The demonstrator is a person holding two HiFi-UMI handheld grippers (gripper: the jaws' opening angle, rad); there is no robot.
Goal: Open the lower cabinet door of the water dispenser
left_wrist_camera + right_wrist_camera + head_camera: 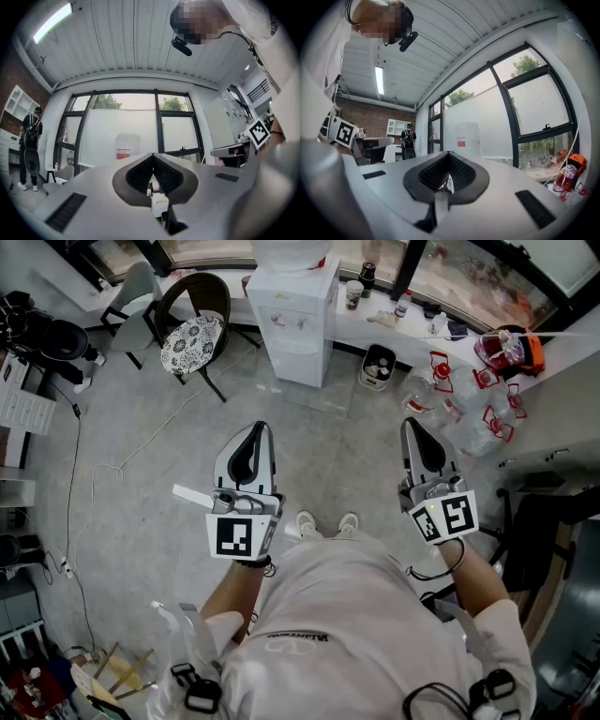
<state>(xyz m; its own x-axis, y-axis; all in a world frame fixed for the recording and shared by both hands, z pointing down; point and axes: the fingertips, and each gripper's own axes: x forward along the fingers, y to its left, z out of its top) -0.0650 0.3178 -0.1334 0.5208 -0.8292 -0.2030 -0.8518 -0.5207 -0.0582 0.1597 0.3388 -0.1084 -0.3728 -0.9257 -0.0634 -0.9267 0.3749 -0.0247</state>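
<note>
The white water dispenser (298,320) stands against the window wall, far ahead across the grey floor; its lower cabinet door (294,360) is closed. Both grippers are held in front of the person, well short of the dispenser. My left gripper (255,429) is shut with nothing between its jaws, and so is my right gripper (413,426). In the left gripper view the jaws (152,155) meet at their tips, and the dispenser's bottle (128,146) shows beyond them. The right gripper (449,153) is also shut and empty, with the bottle (468,138) ahead.
A dark chair with a patterned cushion (192,338) stands left of the dispenser, a small bin (378,367) right of it. Several empty water bottles (459,409) lie at the right. A cable (141,446) trails over the floor at left. A person (30,150) stands far off.
</note>
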